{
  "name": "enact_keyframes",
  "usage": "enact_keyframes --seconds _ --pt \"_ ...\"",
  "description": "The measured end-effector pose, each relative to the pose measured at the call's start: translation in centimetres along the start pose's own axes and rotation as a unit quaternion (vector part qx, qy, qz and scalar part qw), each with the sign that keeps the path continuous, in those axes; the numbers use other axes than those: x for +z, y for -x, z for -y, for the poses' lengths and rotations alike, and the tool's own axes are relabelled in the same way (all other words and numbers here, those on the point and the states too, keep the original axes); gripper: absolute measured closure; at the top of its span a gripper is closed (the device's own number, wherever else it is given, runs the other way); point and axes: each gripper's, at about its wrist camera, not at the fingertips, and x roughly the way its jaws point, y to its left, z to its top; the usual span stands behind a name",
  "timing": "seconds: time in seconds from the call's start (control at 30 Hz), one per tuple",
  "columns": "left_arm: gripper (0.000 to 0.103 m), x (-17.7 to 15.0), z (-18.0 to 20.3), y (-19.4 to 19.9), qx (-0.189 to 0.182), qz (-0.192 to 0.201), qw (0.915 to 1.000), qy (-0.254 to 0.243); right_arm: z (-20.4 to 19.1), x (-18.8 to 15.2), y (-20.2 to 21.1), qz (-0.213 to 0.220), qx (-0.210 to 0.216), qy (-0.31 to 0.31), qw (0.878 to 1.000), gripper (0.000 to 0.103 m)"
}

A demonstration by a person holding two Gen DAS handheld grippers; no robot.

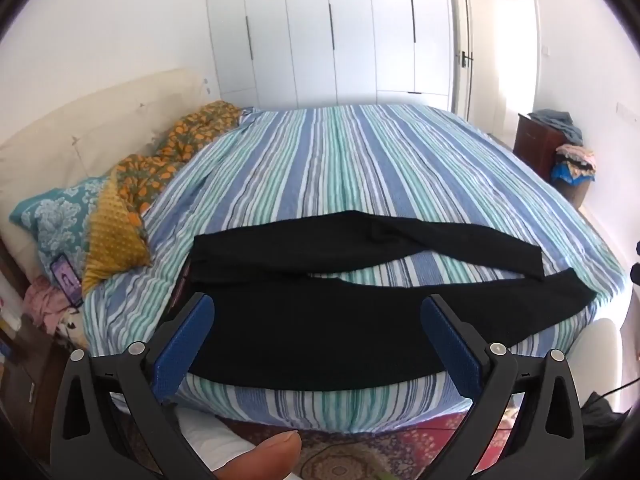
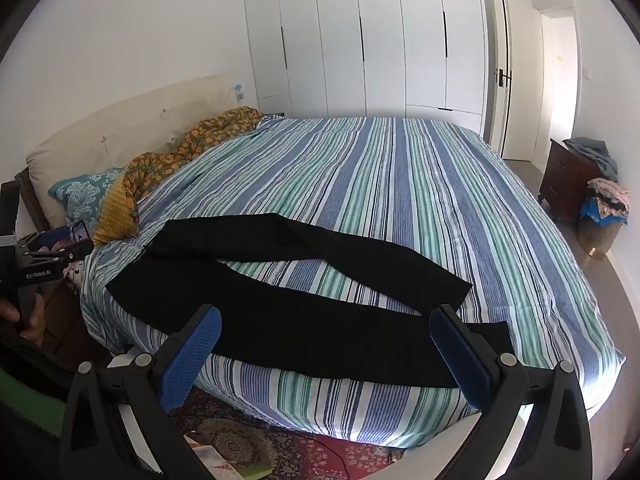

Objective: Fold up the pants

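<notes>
Black pants lie flat on the striped bed, waist at the left, two legs spread apart toward the right. In the right wrist view the pants run across the near edge of the bed. My left gripper is open and empty, held in front of the near leg close to the waist. My right gripper is open and empty, held in front of the near leg toward its cuff. The left gripper also shows in the right wrist view at the far left.
Patterned pillows and an orange floral blanket lie by the headboard at the left. A phone lies beside them. White wardrobes stand behind the bed. A dark dresser with clothes stands right. A red rug lies below.
</notes>
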Motion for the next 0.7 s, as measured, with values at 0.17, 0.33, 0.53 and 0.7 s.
enact_keyframes --seconds 0.17,0.33,0.53,0.7 --pt "0.000 0.0 0.3 -0.1 -0.024 -0.018 0.9995 -0.007 0.7 -0.9 0.0 -0.012 0.009 -0.011 1.000 0.000" --pt "0.001 -0.1 0.7 0.0 -0.045 -0.028 0.9986 -0.003 0.1 -1.2 0.1 -0.019 0.004 0.005 1.000 0.000" --pt "0.001 -0.4 0.8 0.0 -0.039 -0.025 0.9989 -0.003 -0.8 -1.3 0.1 -0.027 0.017 0.014 0.999 0.000" --pt "0.001 -0.5 0.7 -0.1 -0.042 -0.026 0.9988 0.005 -1.0 -1.2 0.0 -0.032 0.027 0.008 0.999 0.000"
